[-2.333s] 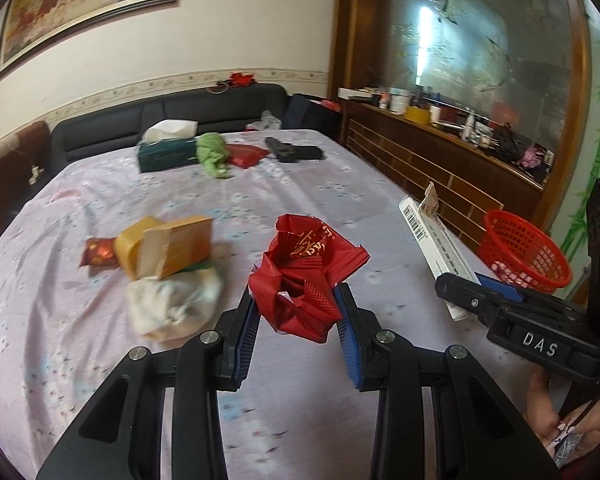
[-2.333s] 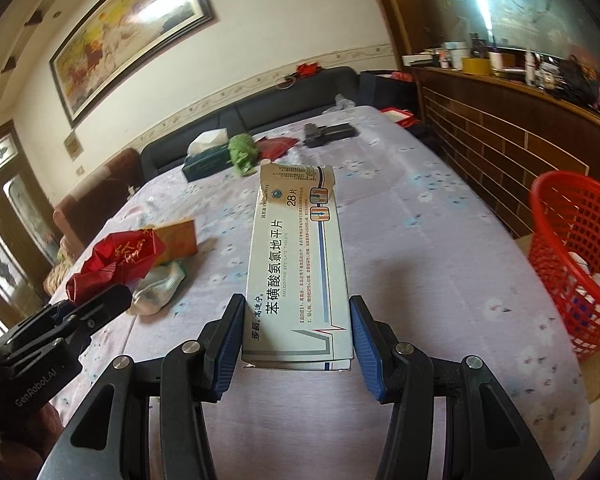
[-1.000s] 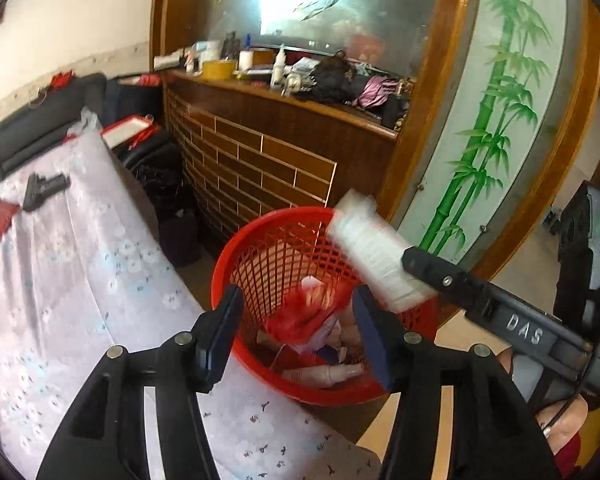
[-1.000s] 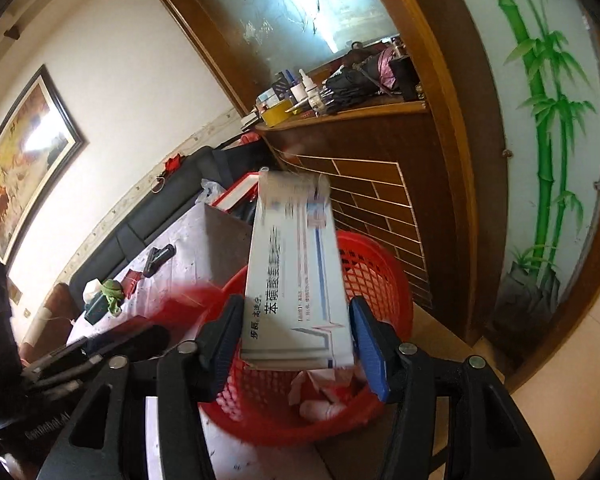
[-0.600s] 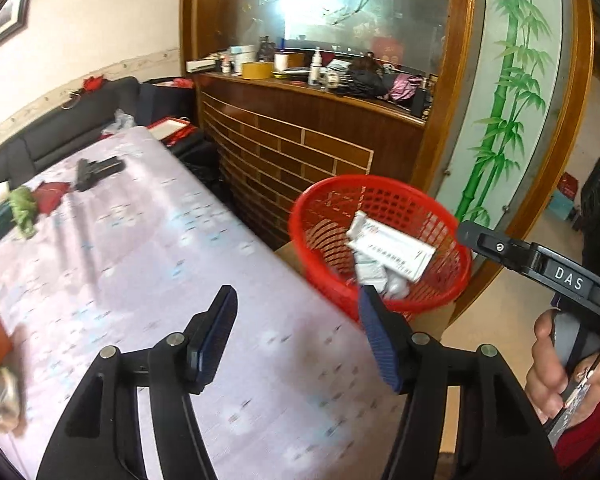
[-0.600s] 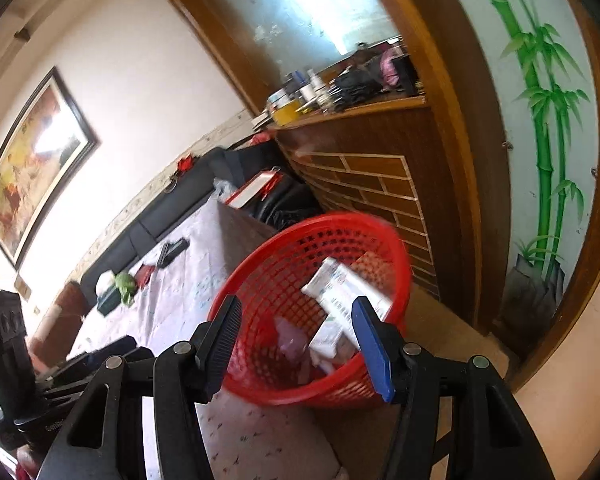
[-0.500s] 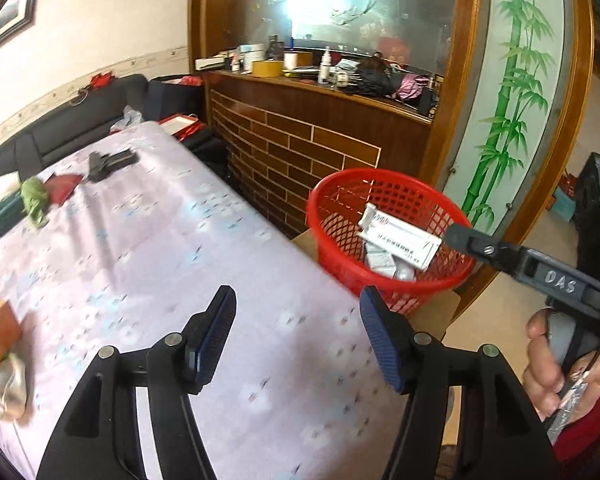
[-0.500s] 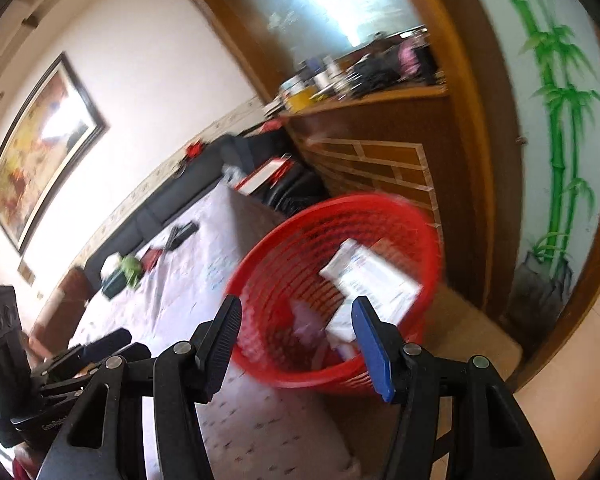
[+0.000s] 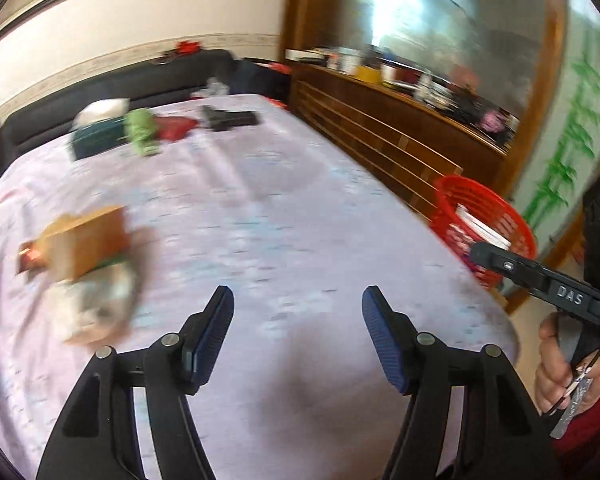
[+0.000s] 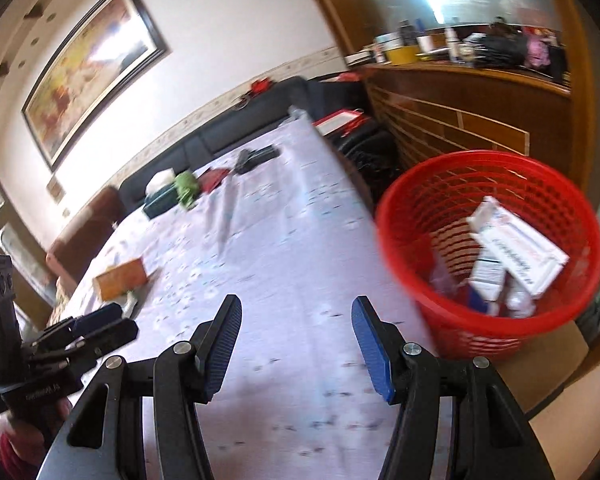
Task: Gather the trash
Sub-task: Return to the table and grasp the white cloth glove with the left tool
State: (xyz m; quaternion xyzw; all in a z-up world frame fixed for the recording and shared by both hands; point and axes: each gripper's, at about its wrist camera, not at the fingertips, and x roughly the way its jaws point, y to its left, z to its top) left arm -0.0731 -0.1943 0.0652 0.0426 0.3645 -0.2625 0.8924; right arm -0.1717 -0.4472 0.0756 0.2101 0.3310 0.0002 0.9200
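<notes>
My left gripper (image 9: 298,300) hangs over the near part of the table, its jaws opening with nothing between them. To its left lie an orange-brown box (image 9: 86,242), a crumpled whitish wad (image 9: 96,304) and a small red wrapper (image 9: 30,258). My right gripper (image 10: 296,312) is open and empty above the table's right side. Beside the table stands a red mesh basket (image 10: 420,280) with a white medicine box (image 10: 516,248) inside. That basket (image 9: 516,232) shows at the right of the left wrist view.
A flowered lilac cloth (image 9: 280,208) covers the table. At its far end lie a dark green box (image 9: 96,140), a green cloth (image 9: 142,132), a red pouch (image 9: 176,128) and a black object (image 9: 230,118). A dark sofa (image 10: 228,136) and a wooden counter (image 10: 460,120) border it.
Both grippers let go of their trash into the red basket, then swung left, back over the table. The left gripper's jaws have spread wider.
</notes>
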